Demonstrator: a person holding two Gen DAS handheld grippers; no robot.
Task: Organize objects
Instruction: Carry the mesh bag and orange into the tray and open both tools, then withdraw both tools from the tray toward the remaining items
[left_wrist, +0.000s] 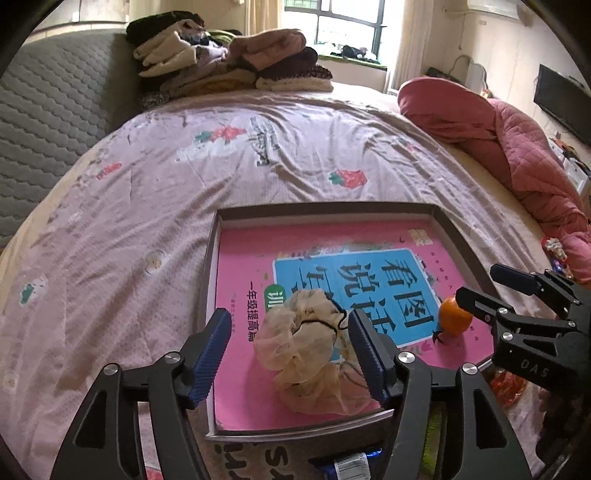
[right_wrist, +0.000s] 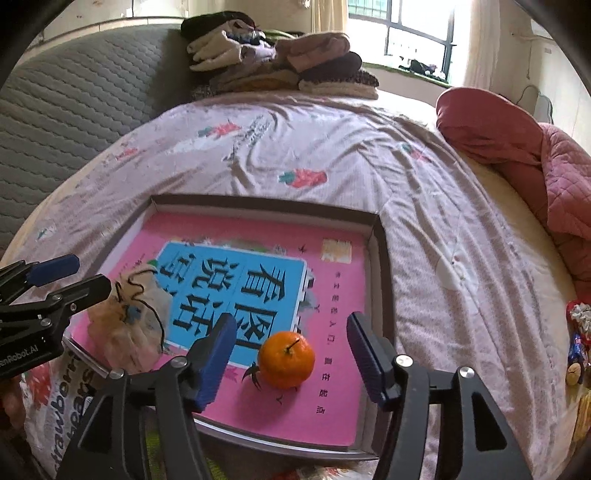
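My left claw (left_wrist: 288, 354) is spread wide over the bag (left_wrist: 314, 350); my right claw (right_wrist: 291, 354) is spread wide over the orange (right_wrist: 286, 359); both sit in the tray (right_wrist: 382, 266).

Right tool (right_wrist: 291, 354) open above orange (right_wrist: 286, 359) on pink book (right_wrist: 332, 398).

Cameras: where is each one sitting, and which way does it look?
Left wrist: rides the left tool, looking down at the pouch in the box; right tool shows.
Right wrist: rides the right tool, looking down at the orange; left tool shows.
Shared: box, pink book, pouch, orange, bed.
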